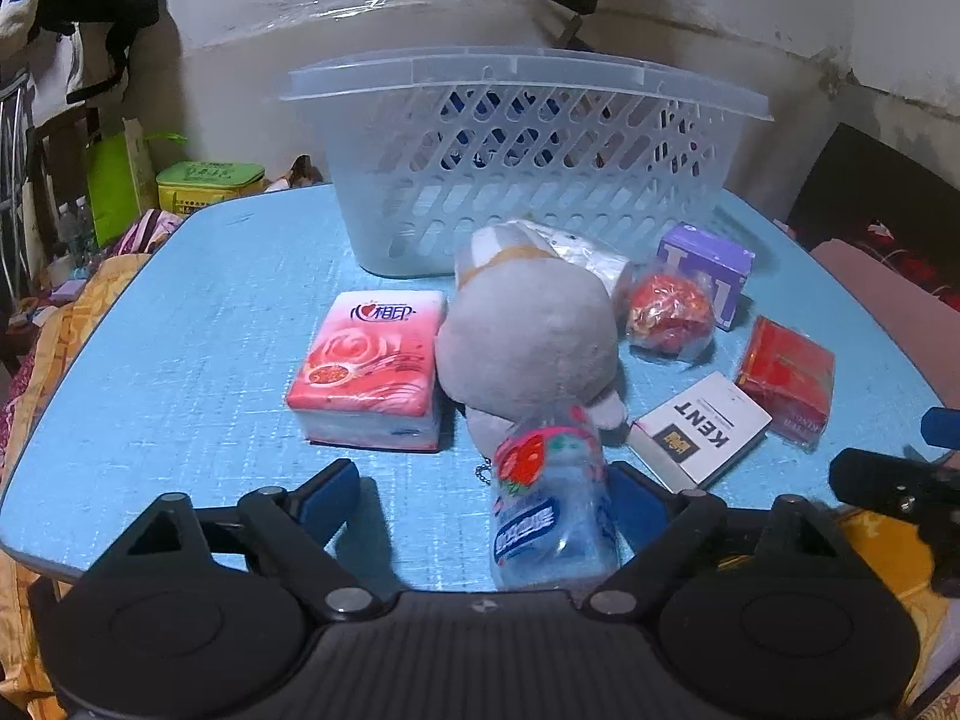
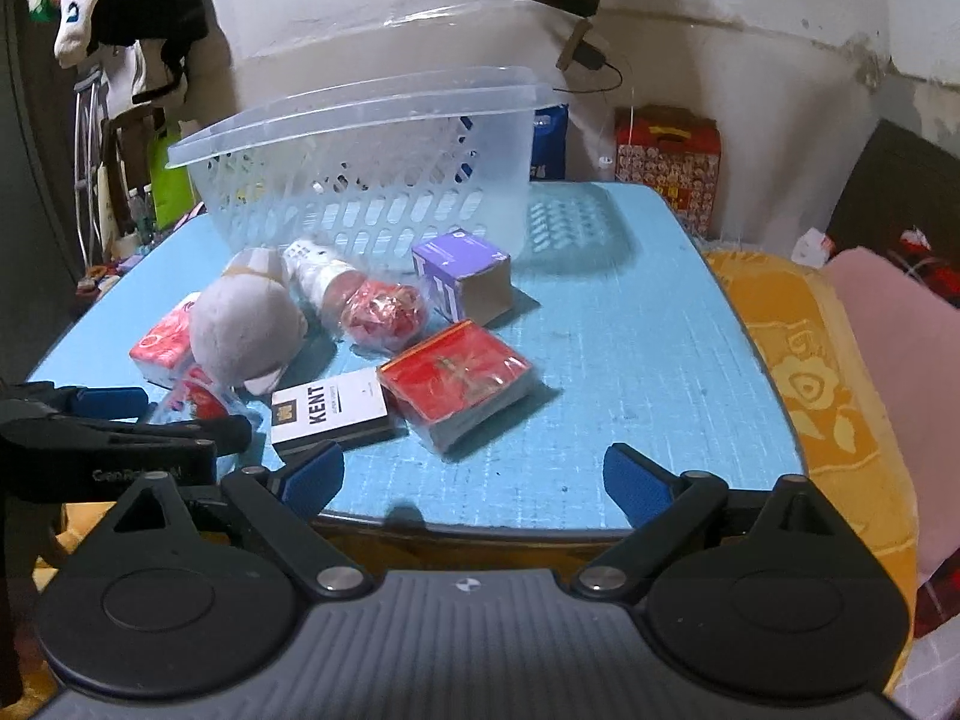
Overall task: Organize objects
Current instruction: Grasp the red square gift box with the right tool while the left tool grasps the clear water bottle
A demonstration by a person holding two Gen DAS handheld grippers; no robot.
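Note:
A clear plastic basket point(image 1: 528, 138) stands at the back of the blue table point(image 1: 180, 330); it also shows in the right wrist view point(image 2: 360, 144). In front of it lie a pink tissue pack point(image 1: 369, 369), a grey plush toy point(image 1: 528, 342), a red ball in wrap point(image 1: 669, 312), a purple box point(image 1: 708, 270), a KENT box point(image 1: 699, 429) and a red packet point(image 1: 786, 378). My left gripper point(image 1: 486, 498) is open around a small clear bottle point(image 1: 549, 510) lying between its fingers. My right gripper point(image 2: 474, 474) is open and empty at the table's front edge, right of the KENT box point(image 2: 327, 411).
A yellow patterned cloth point(image 2: 822, 390) and pink bedding point(image 2: 900, 330) lie right of the table. A red printed box point(image 2: 666, 162) stands behind the table. Green containers point(image 1: 210, 180) and clutter sit at the left. Clothes hang on the wall.

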